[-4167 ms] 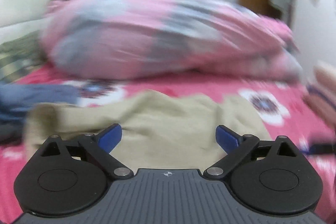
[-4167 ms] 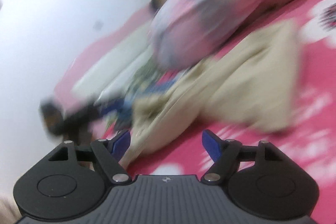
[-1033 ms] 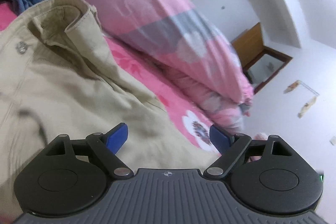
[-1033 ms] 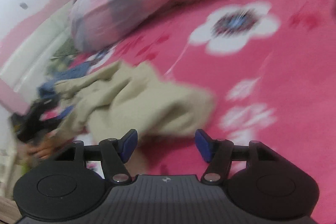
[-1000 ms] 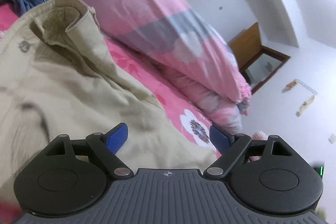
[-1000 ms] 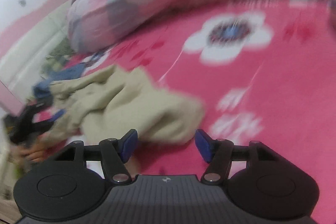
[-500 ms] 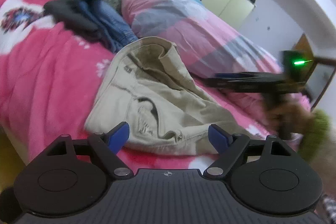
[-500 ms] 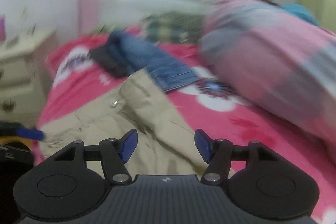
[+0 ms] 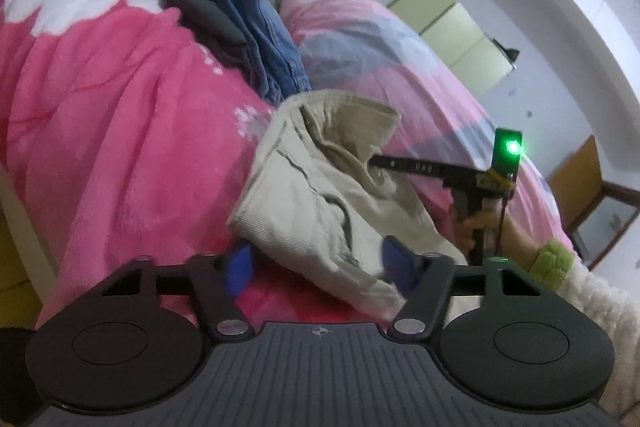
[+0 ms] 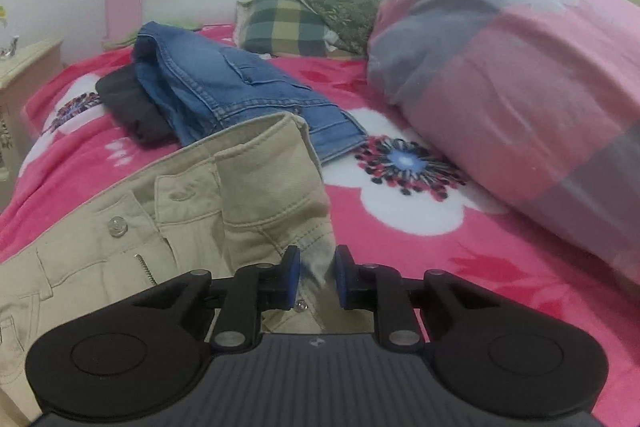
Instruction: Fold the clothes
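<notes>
Presently, a pair of beige trousers [image 10: 120, 227] is found crumpled on the pink floral blanket [image 10: 420, 251] of the bed, waistband raised toward the headboard. The right gripper [image 10: 316, 277] is seen with its blue-padded fingers [image 10: 291, 277] nearly closed on a fold of the trousers at the waistband edge; fabric is observed between them. The left gripper [image 9: 316, 269] is held with its fingers [image 9: 240, 269] spread wide, the lower edge of the trousers [image 9: 320, 195] lying between them; contact cannot be confirmed. Folded blue jeans [image 10: 236, 87] over a dark garment [image 10: 128, 107] are noted just beyond the trousers. A pink and grey quilt [image 10: 520, 75] covering a person is recorded alongside.
</notes>
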